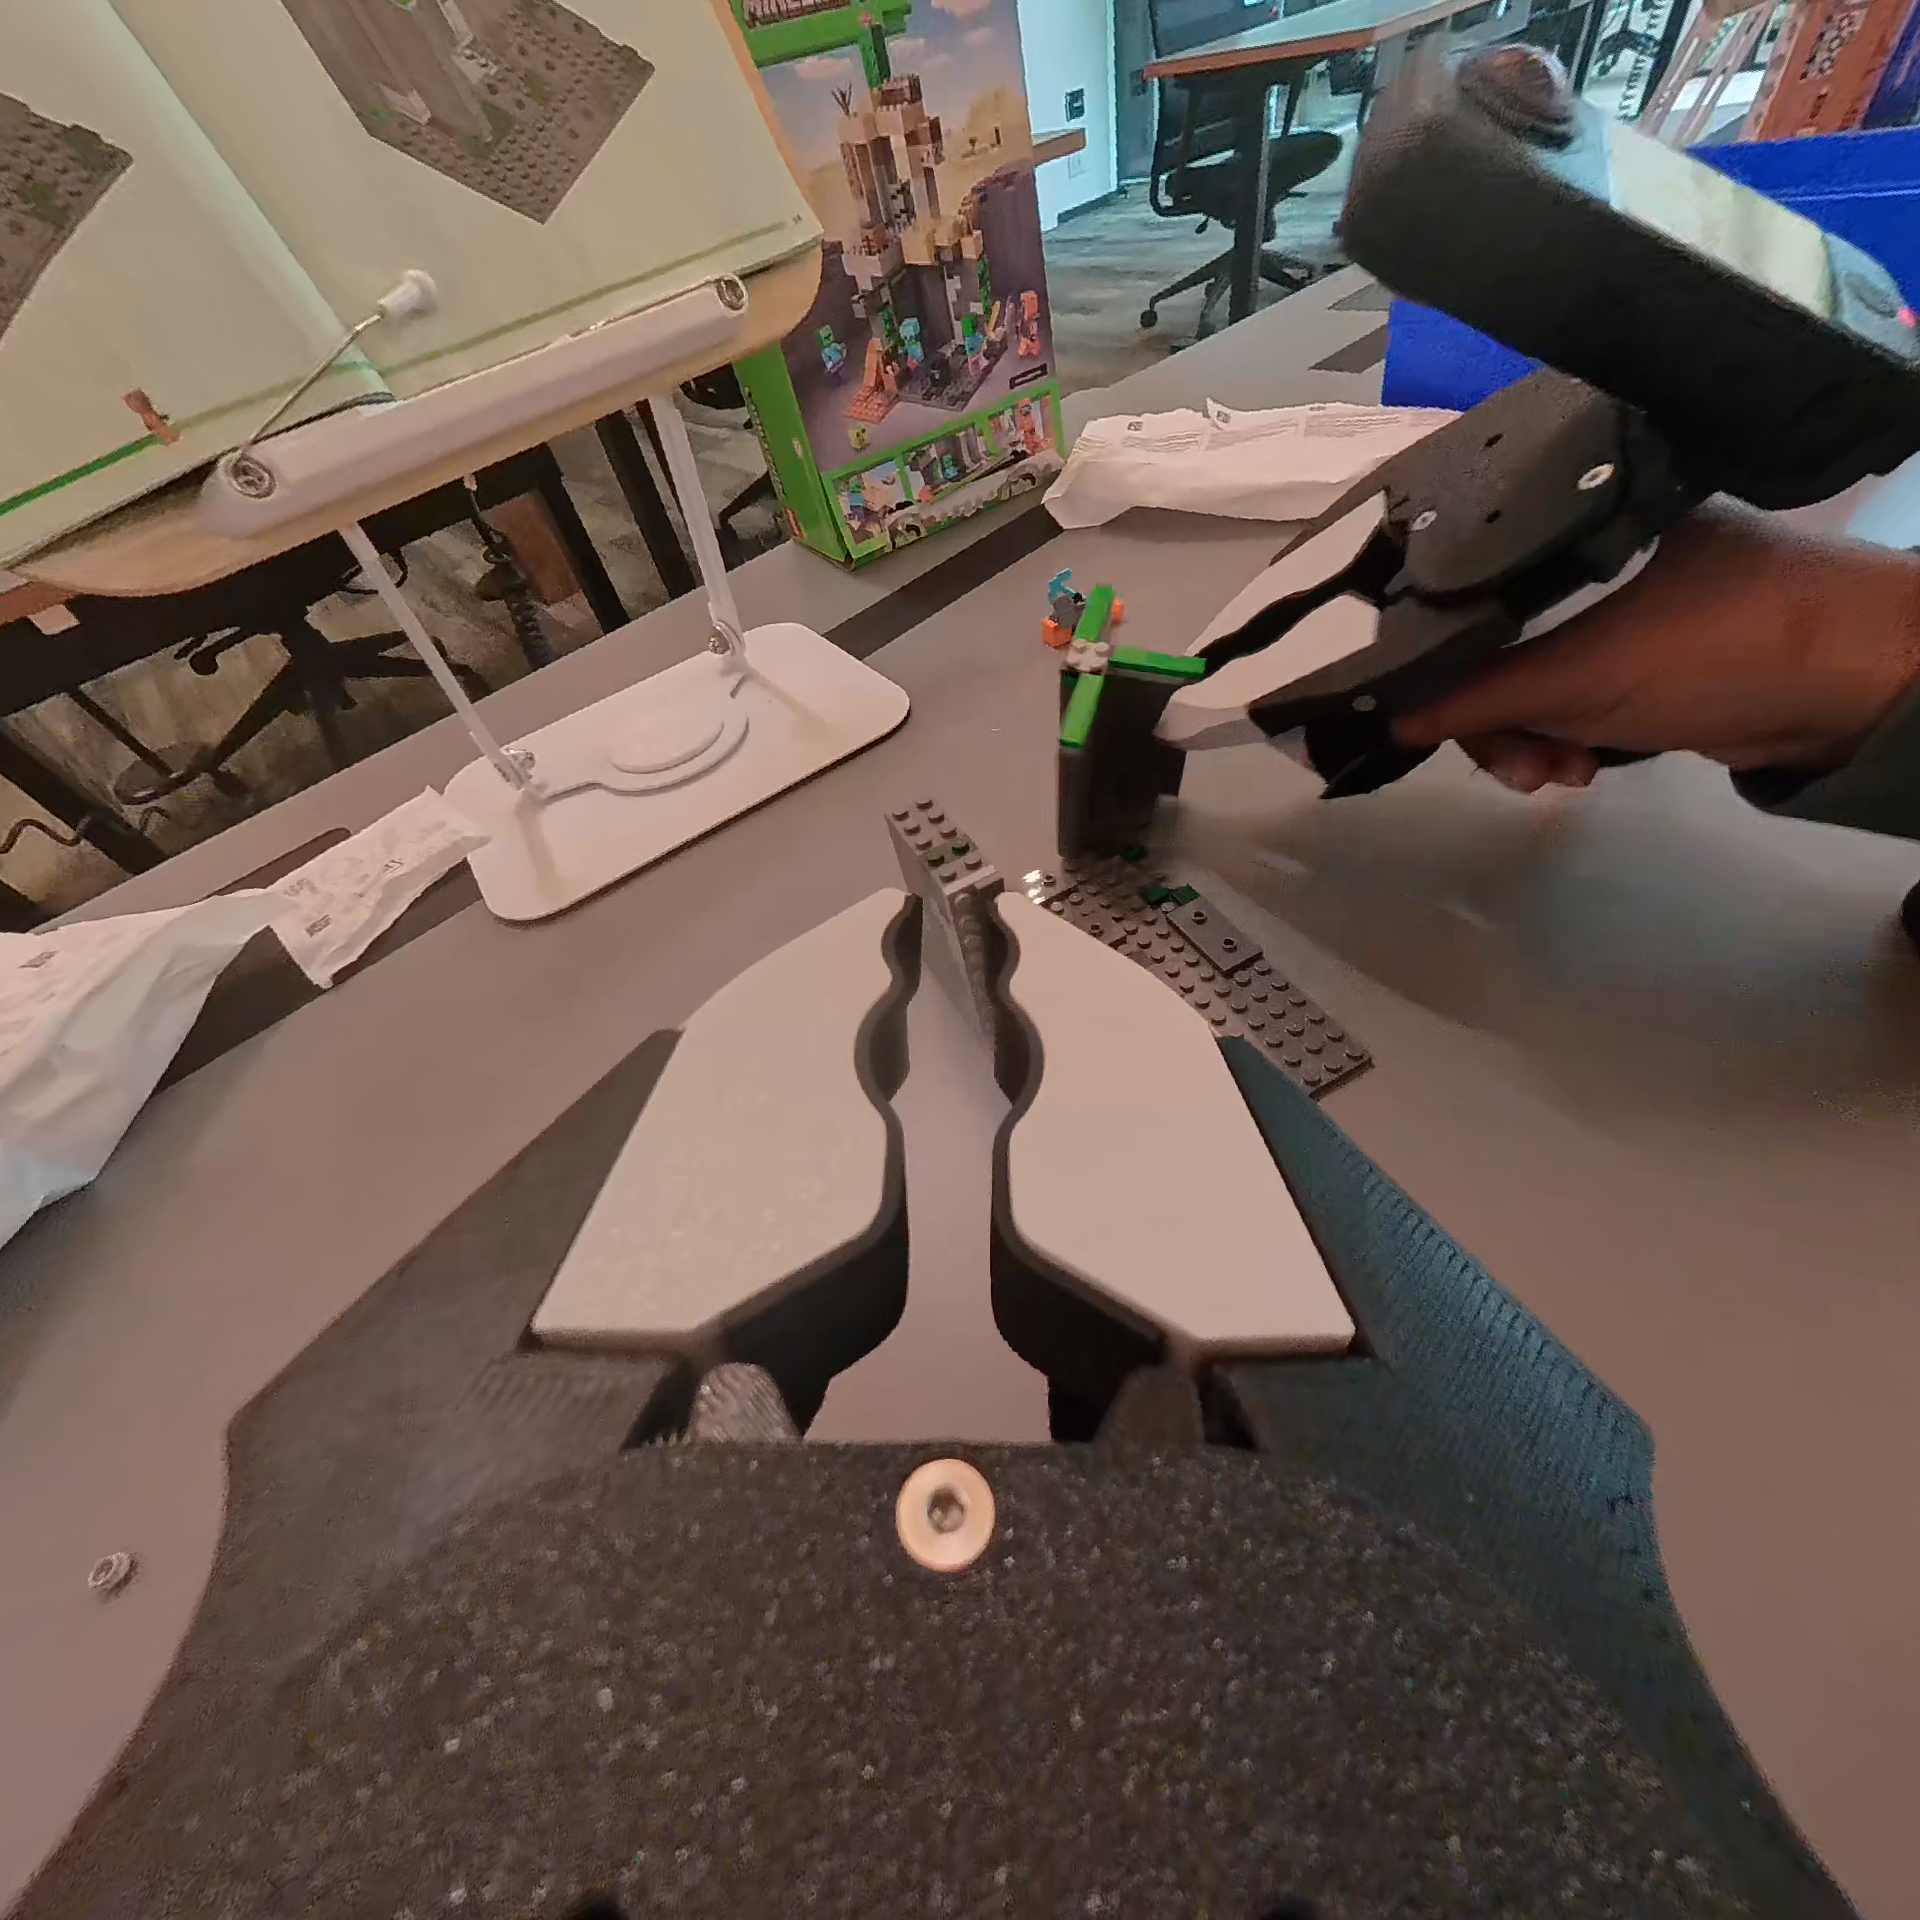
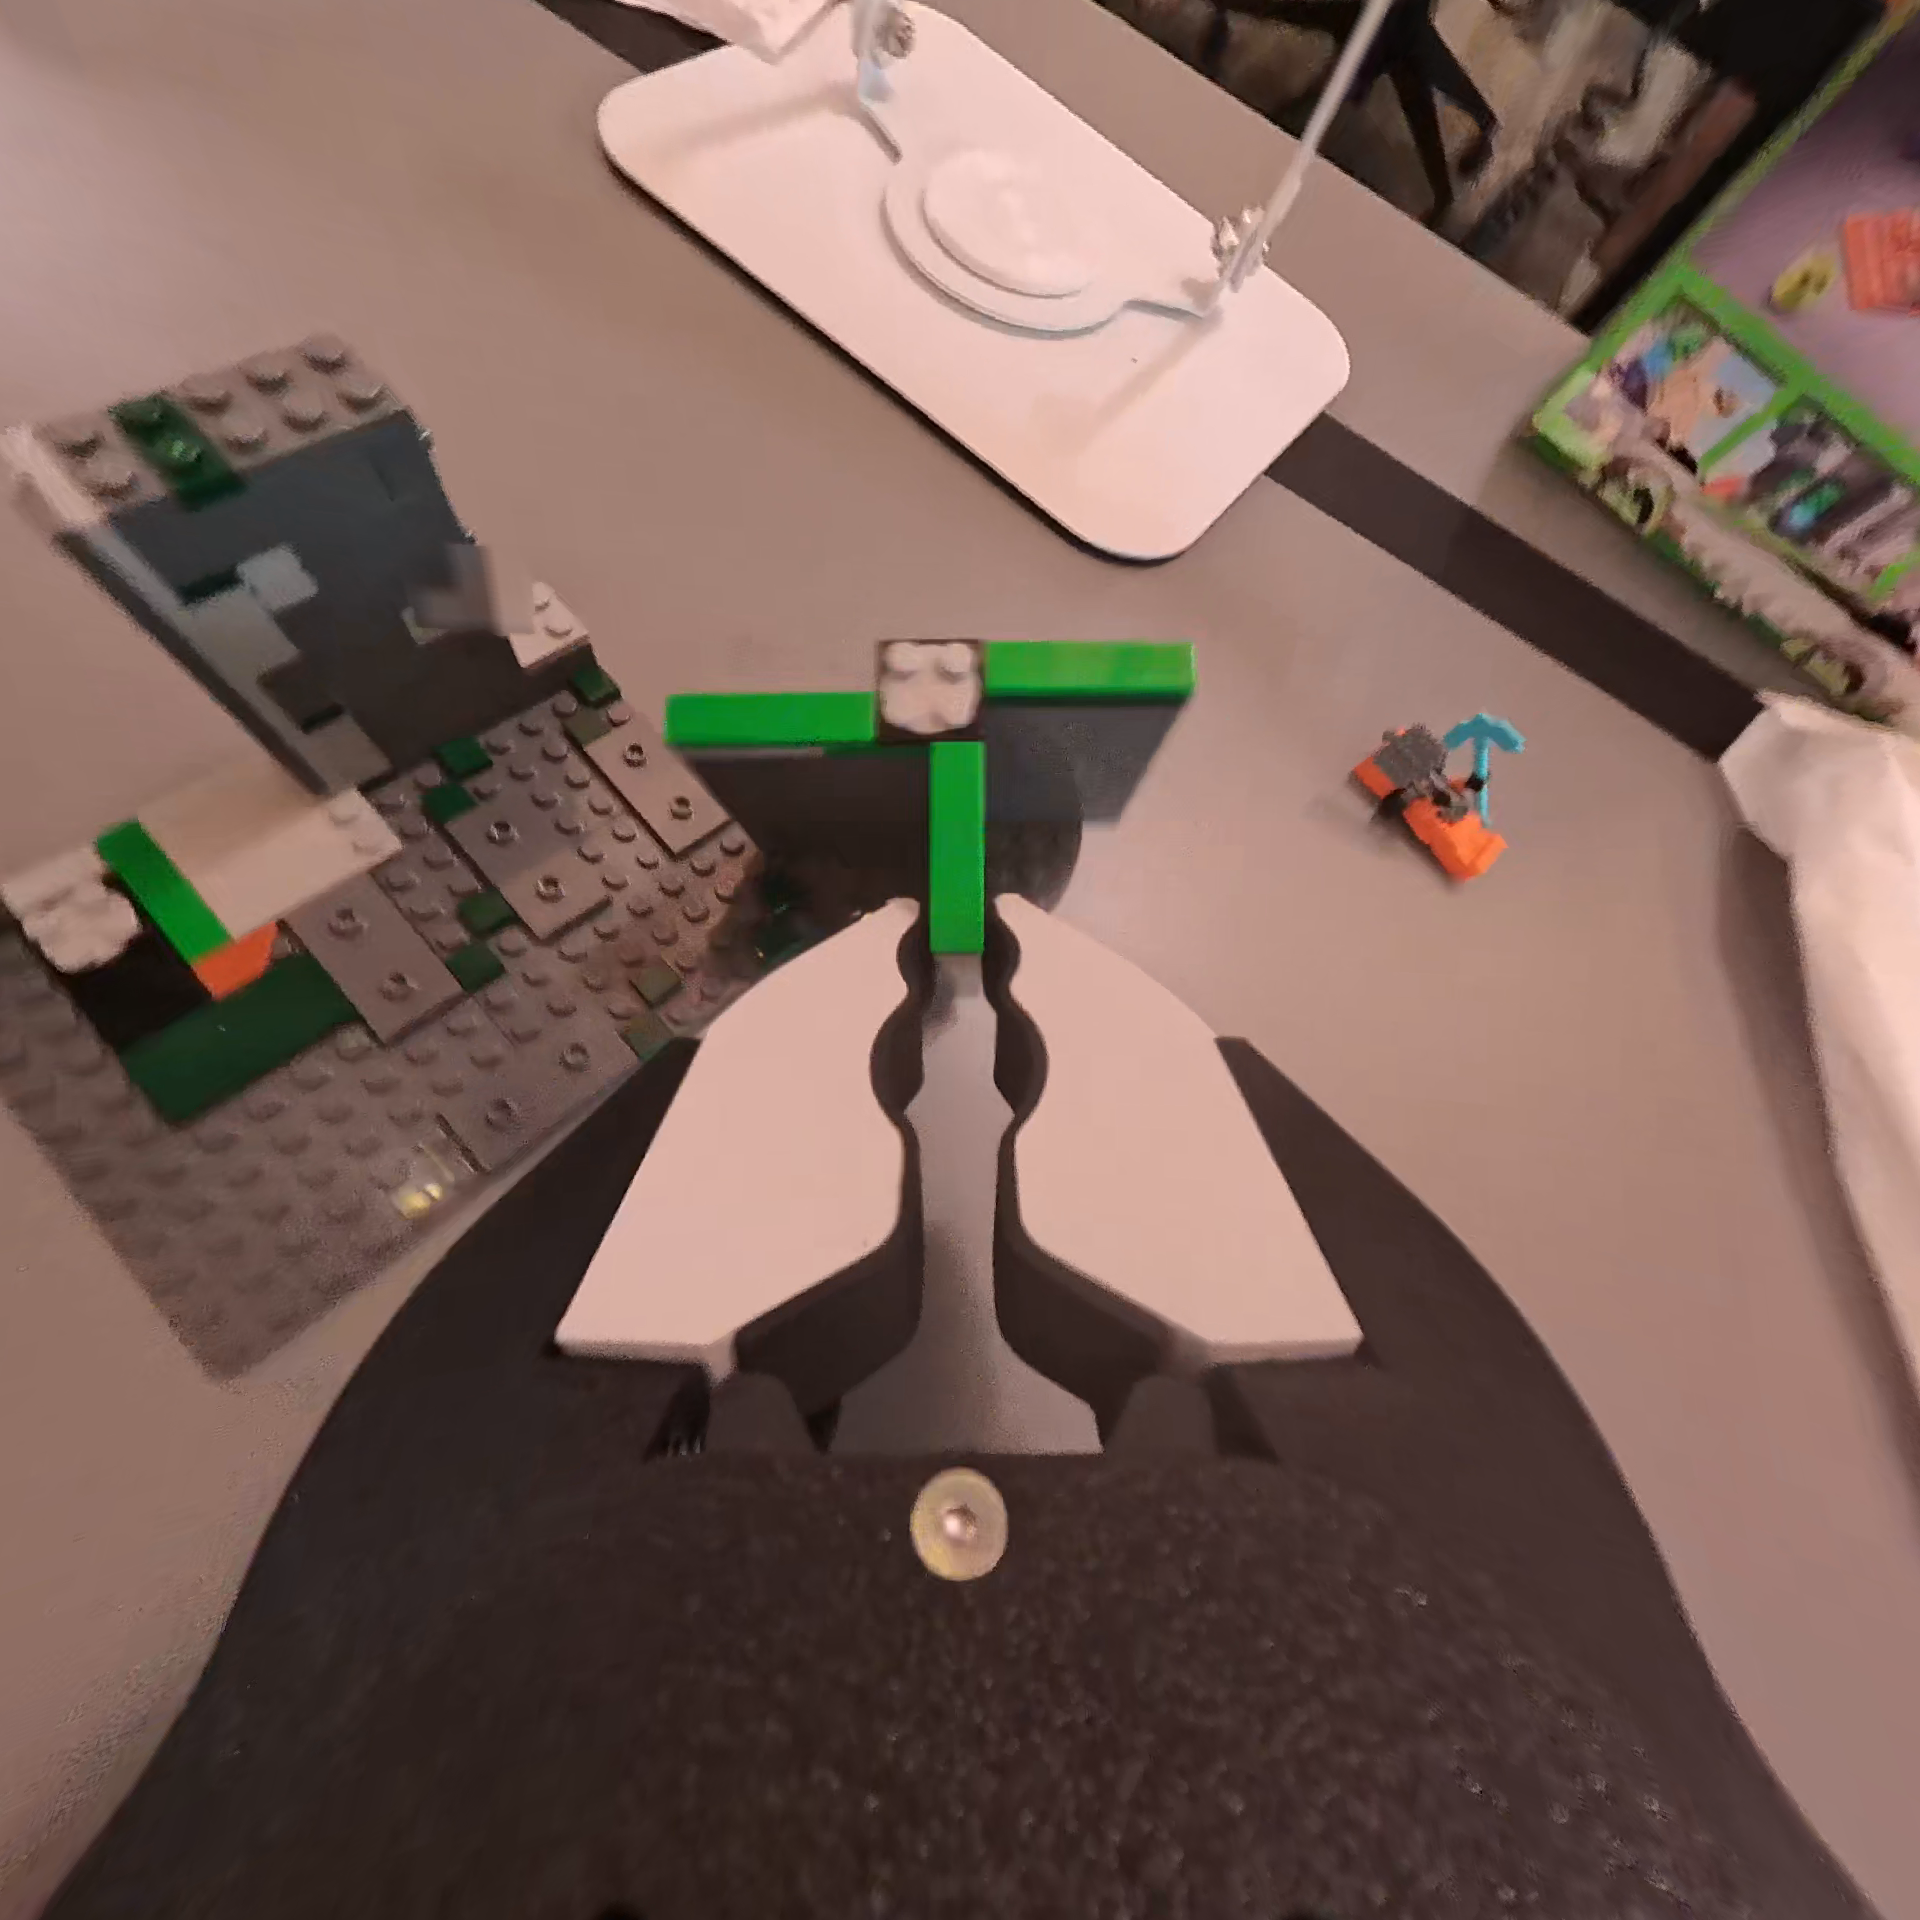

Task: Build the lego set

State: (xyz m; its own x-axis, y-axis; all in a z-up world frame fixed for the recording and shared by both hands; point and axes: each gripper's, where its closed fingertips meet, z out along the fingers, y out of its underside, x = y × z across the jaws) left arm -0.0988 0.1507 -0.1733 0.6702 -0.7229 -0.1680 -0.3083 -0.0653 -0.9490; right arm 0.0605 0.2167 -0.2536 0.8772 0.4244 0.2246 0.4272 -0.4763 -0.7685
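Left hand-held gripper is clamped on the edge of a grey wall section that rises from the near corner of the dark grey baseplate lying flat on the table. Right hand-held gripper, held in a person's hand, has its fingertips closed on one green bar of a dark tower piece. That piece is topped with three green bars around a small grey studded square, and it stands just past the baseplate's far edge. On the baseplate, the right wrist view shows flat grey tiles, dark green spots and a low green-and-orange corner build. Farther back lies a small orange figure with a blue pickaxe. Beyond it are the white book stand holding the open instruction booklet, the set's box, and crumpled white bags.
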